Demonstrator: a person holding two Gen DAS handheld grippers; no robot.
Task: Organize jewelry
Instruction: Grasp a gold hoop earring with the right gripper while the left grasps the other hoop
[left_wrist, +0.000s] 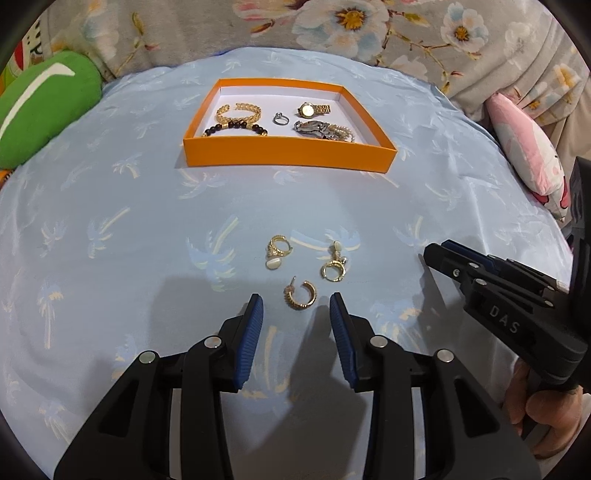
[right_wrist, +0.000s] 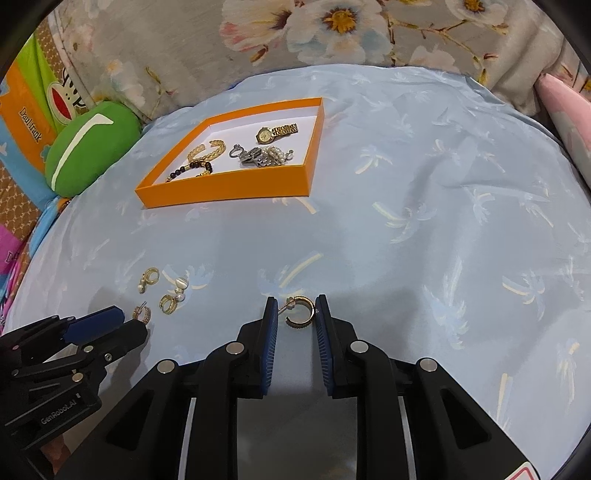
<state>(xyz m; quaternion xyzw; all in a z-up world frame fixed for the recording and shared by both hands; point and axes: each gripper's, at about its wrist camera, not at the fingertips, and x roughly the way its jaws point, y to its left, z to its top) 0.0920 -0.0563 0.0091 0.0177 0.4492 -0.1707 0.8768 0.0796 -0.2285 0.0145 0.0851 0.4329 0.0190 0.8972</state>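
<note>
gold hoop (right_wrist: 301, 312) sits between the blue pads of the right tool (right_wrist: 295, 314), jaws narrow around it; whether the pads press on it i cannot tell. it lies on the pale blue palm-print sheet (right_wrist: 424, 221).

the left tool (left_wrist: 296, 310) stands partly open just short of a second hoop (left_wrist: 301, 295), nothing between its pads. just beyond that hoop lie two pearl earrings (left_wrist: 277, 253), (left_wrist: 334, 264), near each other but apart.

farther back the orange tray (left_wrist: 288, 155) holds a gold cuff (left_wrist: 240, 112), a dark bead bracelet (left_wrist: 236, 127), a ring (left_wrist: 280, 119), a gold watch (left_wrist: 312, 109) and a silver-and-pearl heap (left_wrist: 325, 130).

a green cushion (left_wrist: 40, 107) lies off to the left, floral fabric (left_wrist: 369, 29) behind.
</note>
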